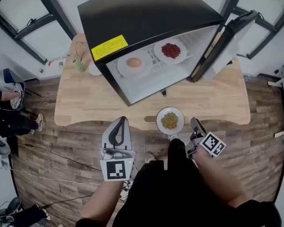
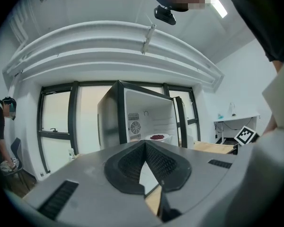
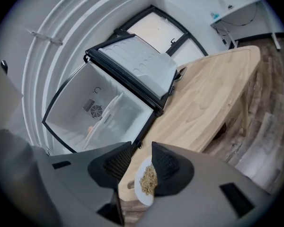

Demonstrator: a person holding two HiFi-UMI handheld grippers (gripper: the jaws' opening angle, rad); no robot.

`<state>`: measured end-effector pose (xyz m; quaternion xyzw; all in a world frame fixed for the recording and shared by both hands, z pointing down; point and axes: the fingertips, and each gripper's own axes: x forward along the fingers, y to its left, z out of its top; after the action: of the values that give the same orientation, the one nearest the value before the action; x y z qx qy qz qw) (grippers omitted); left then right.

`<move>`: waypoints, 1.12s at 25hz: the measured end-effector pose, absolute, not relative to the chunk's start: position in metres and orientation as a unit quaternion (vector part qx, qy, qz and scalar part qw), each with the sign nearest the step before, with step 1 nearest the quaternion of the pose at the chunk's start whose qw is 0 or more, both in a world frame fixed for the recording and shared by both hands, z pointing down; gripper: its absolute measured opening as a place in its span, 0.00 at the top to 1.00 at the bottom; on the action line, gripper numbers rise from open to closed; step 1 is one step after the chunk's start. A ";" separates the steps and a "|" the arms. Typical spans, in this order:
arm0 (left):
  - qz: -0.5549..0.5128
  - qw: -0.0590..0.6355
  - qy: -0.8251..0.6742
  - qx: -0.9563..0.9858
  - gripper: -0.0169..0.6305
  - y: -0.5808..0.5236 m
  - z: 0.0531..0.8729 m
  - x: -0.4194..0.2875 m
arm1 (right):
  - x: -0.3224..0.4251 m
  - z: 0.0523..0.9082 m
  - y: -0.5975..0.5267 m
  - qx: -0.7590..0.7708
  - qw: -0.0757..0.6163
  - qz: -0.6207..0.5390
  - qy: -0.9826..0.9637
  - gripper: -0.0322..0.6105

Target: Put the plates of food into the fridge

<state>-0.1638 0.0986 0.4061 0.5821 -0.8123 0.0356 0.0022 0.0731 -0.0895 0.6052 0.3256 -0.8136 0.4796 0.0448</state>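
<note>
Closest to the head camera are the two hand-held grippers, both kept in front of the person's dark clothes and above the wooden floor [image 1: 265, 126].

Left hand-held gripper [image 1: 121, 121] is clenched: in its own view the two dark pads meet at their tips [image 2: 145, 144] and nothing is between them. Its marker cube [image 1: 116, 169] sits behind the jaws. It hangs just before the front edge of the counter [image 1: 85, 103] and touches nothing.

Right hand-held gripper [image 1: 194, 123] is released: in its own view the jaws stand apart [image 3: 141, 148] and grasp nothing. Through the gap and past them shows the plate of yellow-green food [image 3: 143, 195].

This plate of yellow-green food [image 1: 159, 122] lies on the counter near its front edge. It is a little ahead and to the left of the right hand-held gripper, near it but not touching, and ahead and to the right of the left one.

Farther ahead of both hand-held grippers the black fridge [image 1: 146, 13] stands on the counter, with its door [image 1: 222, 46] open to the right. Inside it lie two plates side by side: the plate of red food [image 1: 182, 56] on the right, and the plate with one round orange-brown piece [image 1: 125, 71] on the left. The left gripper view also shows the fridge [image 2: 113, 122] straight ahead with the red food plate [image 2: 157, 137] inside.
</note>
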 end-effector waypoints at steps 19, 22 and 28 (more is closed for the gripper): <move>0.112 -0.017 -0.804 0.584 0.97 0.130 0.420 -0.180 | 0.064 0.739 -0.031 0.329 0.082 0.586 -0.736 0.73; 0.107 -0.004 -0.807 0.580 0.97 0.130 0.421 -0.181 | 0.060 0.742 -0.032 0.320 0.068 0.607 -0.724 0.73; 0.111 -0.009 -0.804 0.585 0.97 0.124 0.422 -0.178 | 0.058 0.734 -0.032 0.300 0.057 0.618 -0.724 0.86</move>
<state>-0.1783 0.1239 0.4224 0.5847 -0.8036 0.1109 -0.0089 0.0584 -0.0316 0.7338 0.2999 -0.7242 0.6184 0.0573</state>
